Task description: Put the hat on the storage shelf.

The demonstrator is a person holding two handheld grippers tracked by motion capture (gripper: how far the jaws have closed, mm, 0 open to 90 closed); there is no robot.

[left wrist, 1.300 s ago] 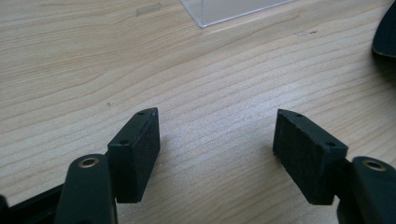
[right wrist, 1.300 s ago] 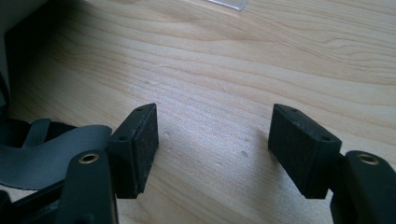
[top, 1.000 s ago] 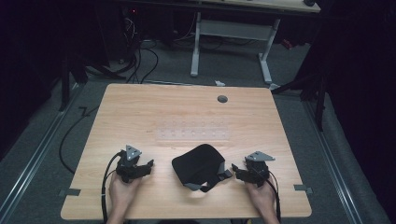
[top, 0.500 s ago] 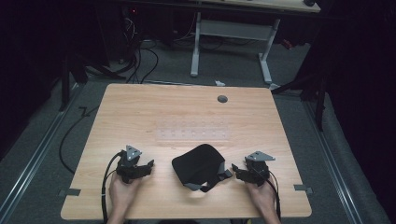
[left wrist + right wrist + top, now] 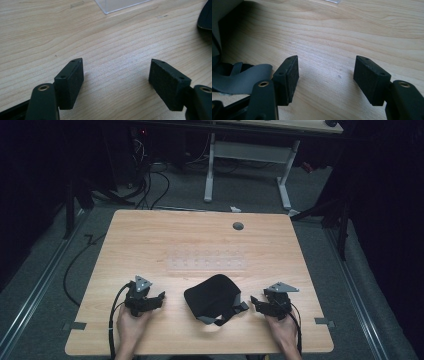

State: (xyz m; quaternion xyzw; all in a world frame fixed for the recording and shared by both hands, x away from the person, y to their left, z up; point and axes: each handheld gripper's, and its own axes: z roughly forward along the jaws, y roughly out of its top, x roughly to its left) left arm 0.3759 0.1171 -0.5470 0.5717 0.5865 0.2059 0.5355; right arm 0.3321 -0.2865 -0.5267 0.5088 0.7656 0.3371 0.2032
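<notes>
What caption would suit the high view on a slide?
A person rests an open hand-held gripper and another on a wooden table, either side of a black cap.

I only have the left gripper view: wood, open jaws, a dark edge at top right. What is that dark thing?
Observer: In the high view it is a black cap, lying on the table between the two grippers.
Operator: Right gripper doing anything with it?
Observer: No. The right gripper is open over bare wood; a grey strap of the cap lies just beside its left jaw, not between the jaws.
Operator: And the clear thing at the top of my frame?
Observer: In the high view it is a transparent sheet lying flat near the table's middle, beyond the cap.
</notes>
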